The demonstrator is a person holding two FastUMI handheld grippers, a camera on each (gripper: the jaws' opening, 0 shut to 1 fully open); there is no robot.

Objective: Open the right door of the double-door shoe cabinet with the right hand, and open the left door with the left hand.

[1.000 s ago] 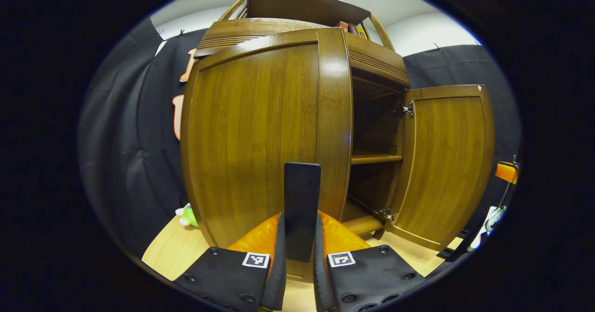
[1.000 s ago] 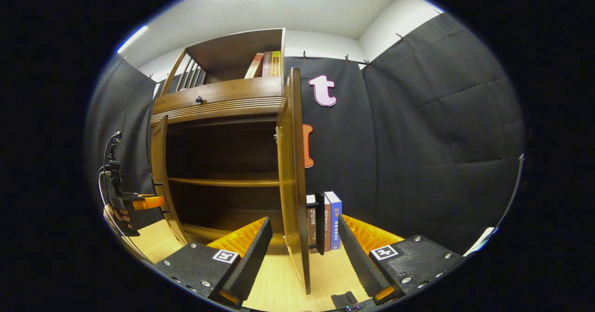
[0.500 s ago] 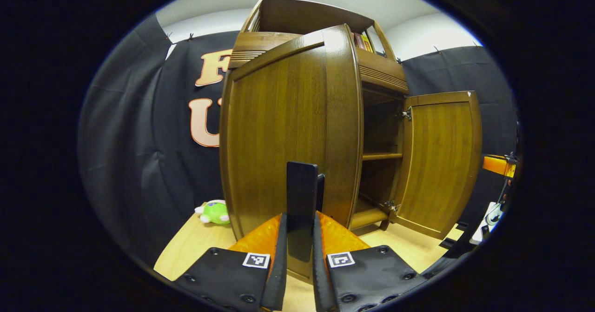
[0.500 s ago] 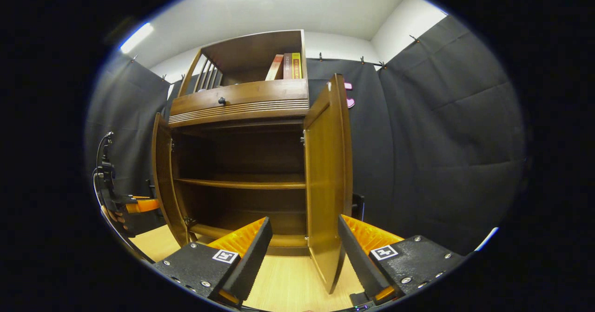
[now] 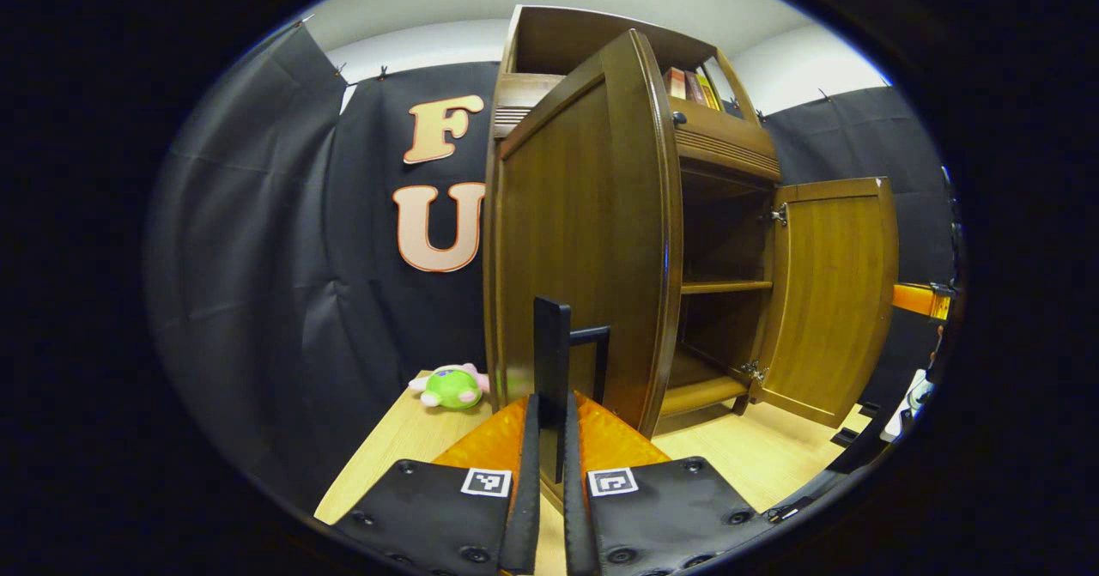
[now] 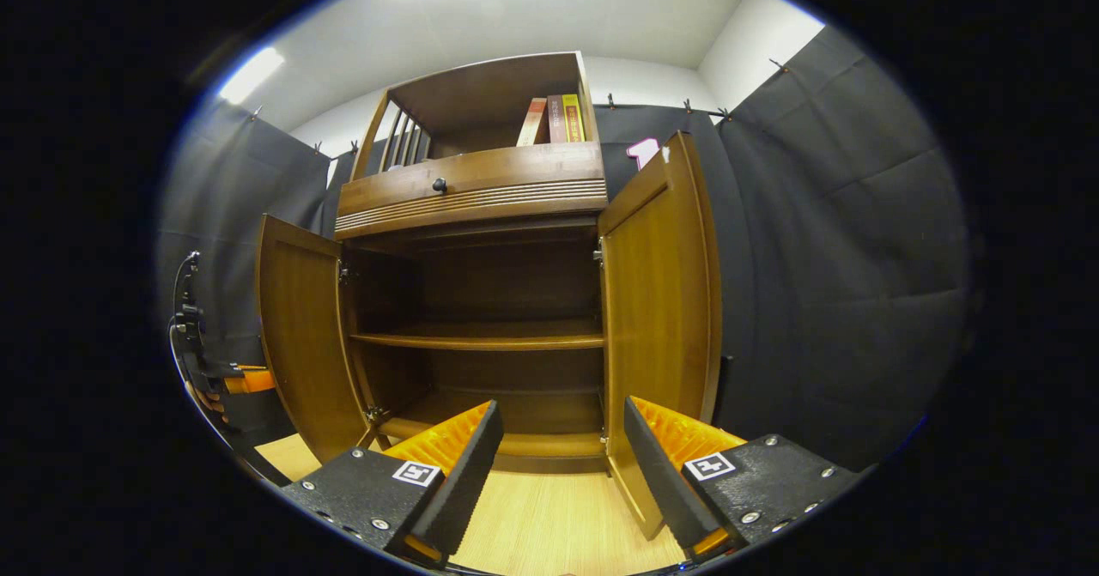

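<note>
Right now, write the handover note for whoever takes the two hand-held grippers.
Left hand-held gripper: shut on the left door's handle.
Right hand-held gripper: open, holding nothing, in front of the cabinet.
Left door: swung out.
Right door: swung wide open.
Done: both doors open; the shelves look bare.
Left: release the handle, withdraw.

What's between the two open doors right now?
In the right gripper view, between the left door and right door: the open cabinet interior with one bare shelf.
</note>
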